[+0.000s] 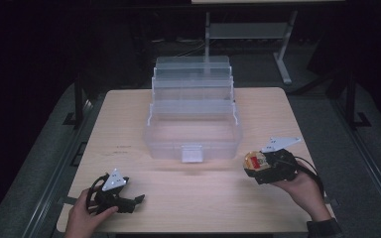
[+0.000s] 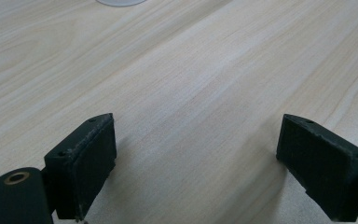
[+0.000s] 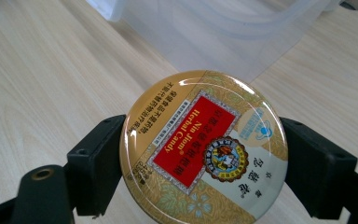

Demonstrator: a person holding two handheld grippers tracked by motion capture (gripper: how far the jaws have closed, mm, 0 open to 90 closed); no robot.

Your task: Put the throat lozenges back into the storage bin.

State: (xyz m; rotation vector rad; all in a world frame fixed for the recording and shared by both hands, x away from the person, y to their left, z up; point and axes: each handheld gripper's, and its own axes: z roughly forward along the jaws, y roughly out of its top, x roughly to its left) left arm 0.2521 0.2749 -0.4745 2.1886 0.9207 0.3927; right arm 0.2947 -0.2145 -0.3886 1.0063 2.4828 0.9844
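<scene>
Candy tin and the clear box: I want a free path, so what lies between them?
Nothing: in the high view, bare table separates the candy tin, held in the right gripper, from the clear box.

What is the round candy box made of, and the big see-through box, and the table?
The candy tin looks like glossy printed metal: light glints along its lid, though plastic cannot be ruled out. The storage box seems to be clear, slightly frosted plastic, since the table shows through its walls. The table looks like pale wood or wood-look laminate, with streaky grain.
</scene>
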